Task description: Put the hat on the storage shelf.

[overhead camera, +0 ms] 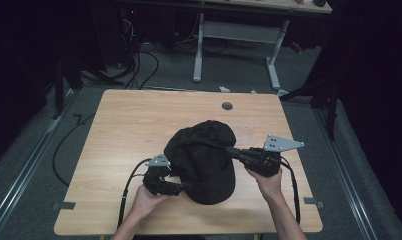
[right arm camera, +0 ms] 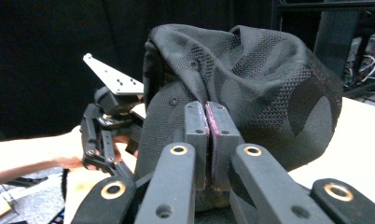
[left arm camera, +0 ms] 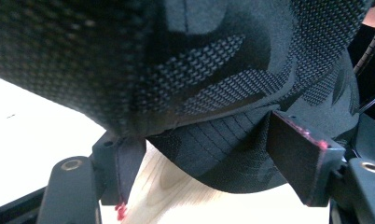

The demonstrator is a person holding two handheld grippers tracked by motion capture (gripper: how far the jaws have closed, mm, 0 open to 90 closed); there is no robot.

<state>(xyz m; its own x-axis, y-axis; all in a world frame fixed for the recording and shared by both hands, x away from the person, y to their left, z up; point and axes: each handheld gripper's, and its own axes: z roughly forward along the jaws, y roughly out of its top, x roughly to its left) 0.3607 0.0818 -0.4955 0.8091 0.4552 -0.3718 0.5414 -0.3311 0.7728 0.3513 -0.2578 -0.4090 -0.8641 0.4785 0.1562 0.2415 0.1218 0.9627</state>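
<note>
A black mesh cap [overhead camera: 204, 160] lies crumpled on the wooden table [overhead camera: 134, 120], toward its near side. My left gripper [overhead camera: 181, 188] is at the cap's near left edge, and its cable trails off the front. In the left gripper view its jaws [left arm camera: 211, 163] stand apart with the cap's brim [left arm camera: 213, 158] between them, and crown fabric [left arm camera: 143, 70] hangs over the left pad [left arm camera: 127, 168]. My right gripper [overhead camera: 231, 150] reaches in from the right at the cap's side. Its pads [right arm camera: 195, 135] are pressed together at a fold of the cap [right arm camera: 269, 93], pinching the fabric.
A small round grommet [overhead camera: 227, 106] sits in the table near its far edge. Beyond the table stand a white desk frame [overhead camera: 199, 50] and loose cables [overhead camera: 144, 65] on the grey floor. The surroundings are dark.
</note>
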